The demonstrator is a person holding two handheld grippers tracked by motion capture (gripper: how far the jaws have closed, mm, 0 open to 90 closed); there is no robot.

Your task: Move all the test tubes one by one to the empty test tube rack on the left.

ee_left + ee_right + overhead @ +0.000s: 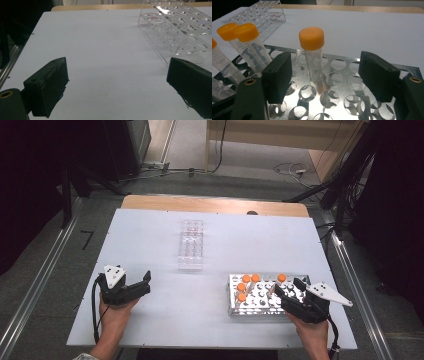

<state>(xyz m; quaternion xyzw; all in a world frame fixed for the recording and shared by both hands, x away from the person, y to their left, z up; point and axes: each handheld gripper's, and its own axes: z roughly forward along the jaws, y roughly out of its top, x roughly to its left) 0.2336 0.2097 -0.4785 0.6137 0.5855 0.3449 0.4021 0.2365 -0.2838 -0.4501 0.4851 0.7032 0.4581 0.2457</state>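
A metal rack (235, 312) with many round holes stands at the front right of the white table (165, 315). Several clear tubes with orange caps (246, 279) stand in its left part, and one tube (282, 278) stands apart, farther right. My right gripper (288, 287) hovers low over that rack. In the right gripper view its jaws flank the lone tube (312, 40) without touching it, so the right gripper (325, 62) is open. My left gripper (145, 284) rests at the front left, open, with bare table between its jaws (117, 67).
An empty clear plastic rack (191, 245) lies lengthwise in the middle of the table, beyond and to the right of the left gripper (180, 27). Two more orange-capped tubes (247, 32) lean at the left of the right gripper view. A wooden edge (215, 204) borders the table's far side.
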